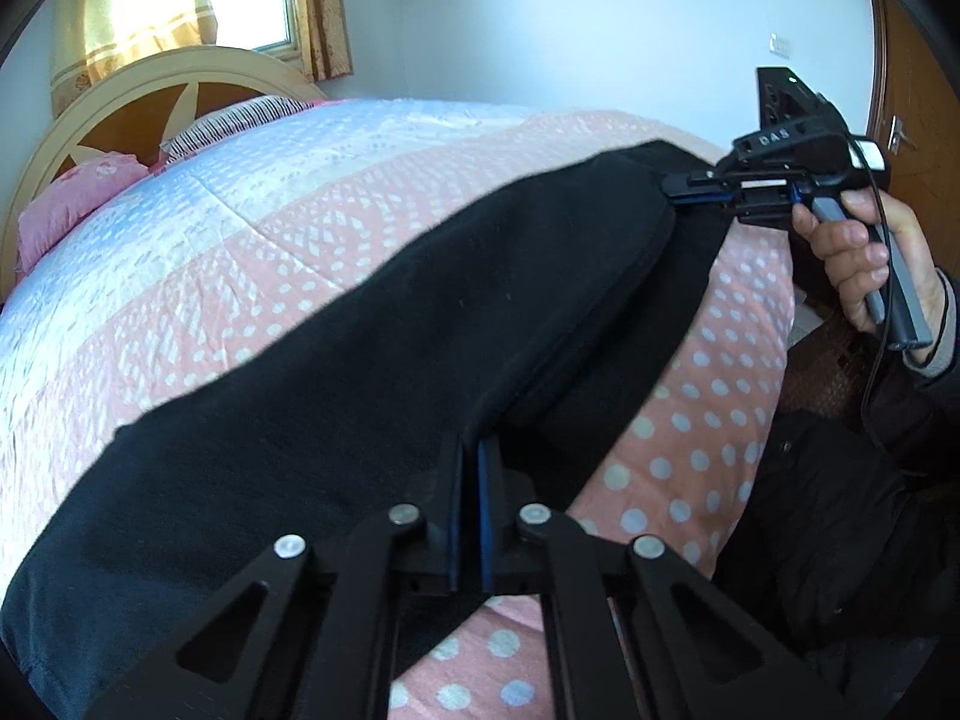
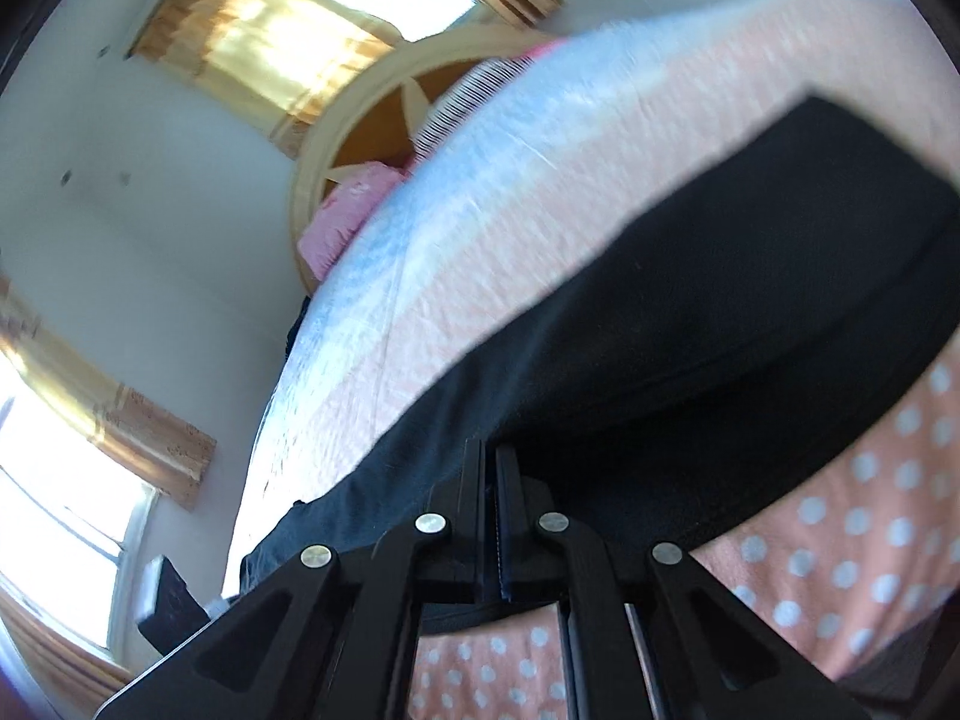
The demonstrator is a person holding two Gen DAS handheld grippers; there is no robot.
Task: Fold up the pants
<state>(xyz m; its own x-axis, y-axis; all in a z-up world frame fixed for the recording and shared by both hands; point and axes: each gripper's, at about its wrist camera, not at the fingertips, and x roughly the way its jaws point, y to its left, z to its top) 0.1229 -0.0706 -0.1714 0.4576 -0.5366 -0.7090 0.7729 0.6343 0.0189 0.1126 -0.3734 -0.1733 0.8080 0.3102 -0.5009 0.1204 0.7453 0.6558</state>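
Black pants lie stretched across a pink and white quilted bed. At the bottom of the left wrist view, my left gripper is shut on the pants' near edge, with the cloth pinched between its blue-lined fingers. At the upper right of that view, my right gripper is held by a hand and pinches the far end of the pants, which is lifted slightly off the quilt. The right wrist view is blurred and shows the right gripper shut on the black pants.
A cream and brown headboard and a pink pillow sit at the far end of the bed. Yellow curtains hang at the window behind. A wooden door stands at the right. The person's dark clothing is beside the bed edge.
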